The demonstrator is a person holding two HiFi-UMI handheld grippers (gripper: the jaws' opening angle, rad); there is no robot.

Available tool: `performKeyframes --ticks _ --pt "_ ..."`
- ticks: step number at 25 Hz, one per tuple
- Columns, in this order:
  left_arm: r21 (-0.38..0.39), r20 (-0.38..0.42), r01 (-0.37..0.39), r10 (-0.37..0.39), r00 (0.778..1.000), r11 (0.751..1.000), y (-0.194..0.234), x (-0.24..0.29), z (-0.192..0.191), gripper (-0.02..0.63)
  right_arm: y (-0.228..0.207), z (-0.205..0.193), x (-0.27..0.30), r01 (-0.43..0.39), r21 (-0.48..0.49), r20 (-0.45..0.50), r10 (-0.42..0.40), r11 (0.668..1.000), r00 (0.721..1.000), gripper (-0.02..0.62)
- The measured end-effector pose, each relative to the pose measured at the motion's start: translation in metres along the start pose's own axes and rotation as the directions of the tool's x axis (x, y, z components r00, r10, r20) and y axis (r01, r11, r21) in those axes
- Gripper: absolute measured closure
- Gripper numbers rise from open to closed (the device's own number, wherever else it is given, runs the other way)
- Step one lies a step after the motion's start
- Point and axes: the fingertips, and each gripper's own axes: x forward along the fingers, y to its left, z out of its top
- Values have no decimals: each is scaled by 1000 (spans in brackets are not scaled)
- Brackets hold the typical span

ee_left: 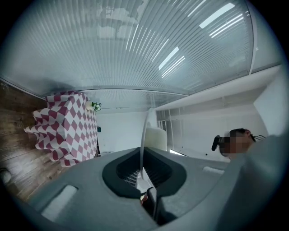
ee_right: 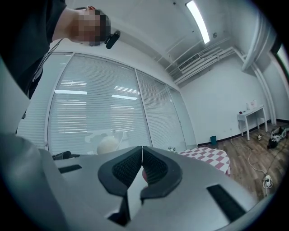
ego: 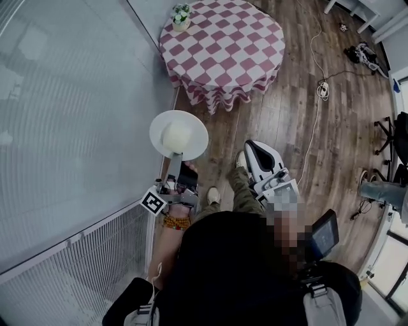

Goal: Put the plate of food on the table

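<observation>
A white plate [ego: 189, 127] with a pale round bun [ego: 176, 135] on it hangs level above the wood floor. My left gripper [ego: 174, 159] is shut on the plate's near rim. In the left gripper view the plate [ee_left: 144, 135] shows edge-on between the jaws, with the bun [ee_left: 156, 138] just to its right. The round table [ego: 223, 44] with a red-and-white checked cloth stands ahead, apart from the plate; it also shows as the table [ee_left: 67, 128] in the left gripper view. My right gripper [ee_right: 142, 152] is shut on nothing and is held close to the person's body [ego: 255, 149].
A small flower pot [ego: 181, 17] stands at the table's far left edge. A glass wall with blinds [ego: 70, 114] runs along the left, with a white grille [ego: 76, 280] below it. Cables and a power strip [ego: 323, 88] lie on the floor to the right.
</observation>
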Motion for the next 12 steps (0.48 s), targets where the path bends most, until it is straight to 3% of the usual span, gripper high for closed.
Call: performKeyframes --ticks 12 --pt "40 24 -22 21 999 999 30 143 -25 592 -154 34 40 6 13 13 -6 1000 1000 584"
